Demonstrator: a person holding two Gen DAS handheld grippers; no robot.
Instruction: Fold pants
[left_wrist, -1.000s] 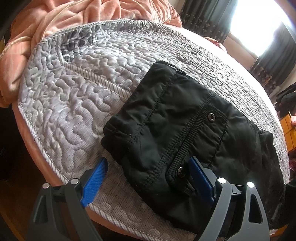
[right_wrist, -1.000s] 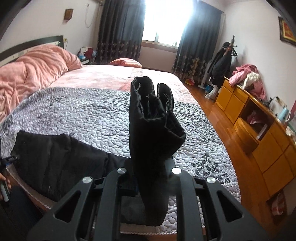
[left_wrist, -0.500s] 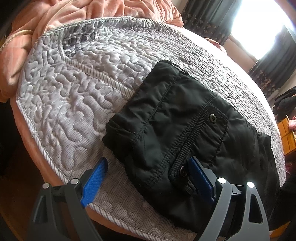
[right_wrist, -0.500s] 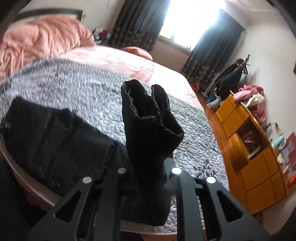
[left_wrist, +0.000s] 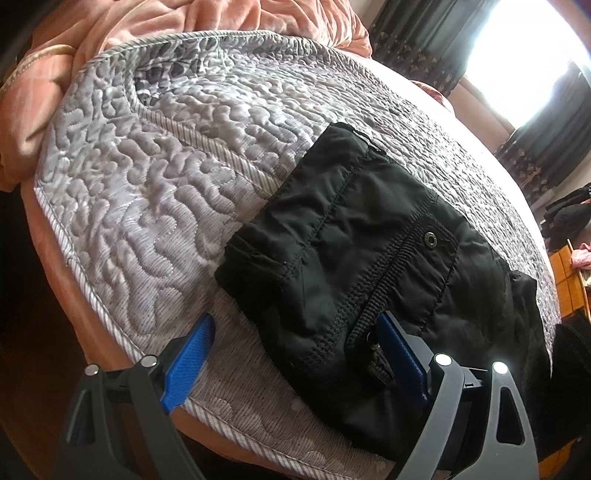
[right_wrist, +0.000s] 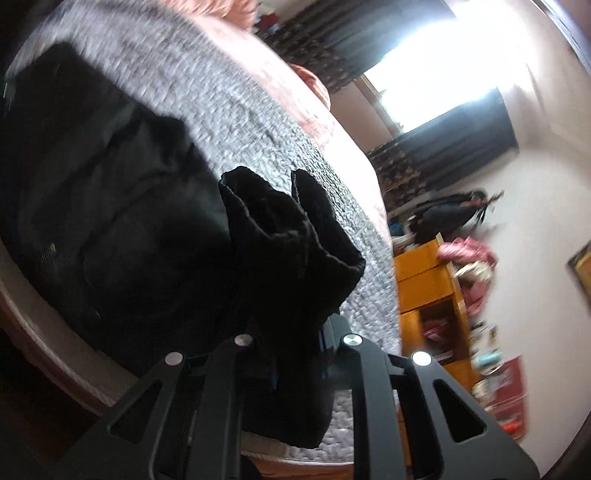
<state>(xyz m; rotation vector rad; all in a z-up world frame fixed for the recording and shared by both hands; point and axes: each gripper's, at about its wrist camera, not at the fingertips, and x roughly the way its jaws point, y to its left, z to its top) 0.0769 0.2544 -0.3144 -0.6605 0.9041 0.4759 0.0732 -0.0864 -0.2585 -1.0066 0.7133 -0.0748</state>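
Carrying the leg ends (right_wrist: 291, 258) across calls for a firm pinch: the right gripper (right_wrist: 295, 354) is clenched on them, cloth bunched upright between its jaws. The pants (left_wrist: 369, 266) lie on the quilt (left_wrist: 147, 192), waist between the left gripper's (left_wrist: 295, 343) released jaws. Lay the ends squarely there.

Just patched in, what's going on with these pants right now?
A person with a pair of tongs in each hand is folding black pants on a grey quilt. The right tongs are shut on the bunched leg ends, held up over the rest of the pants. The left tongs are open, one finger on the waist end, the other over bare quilt. The fold is not yet laid down.
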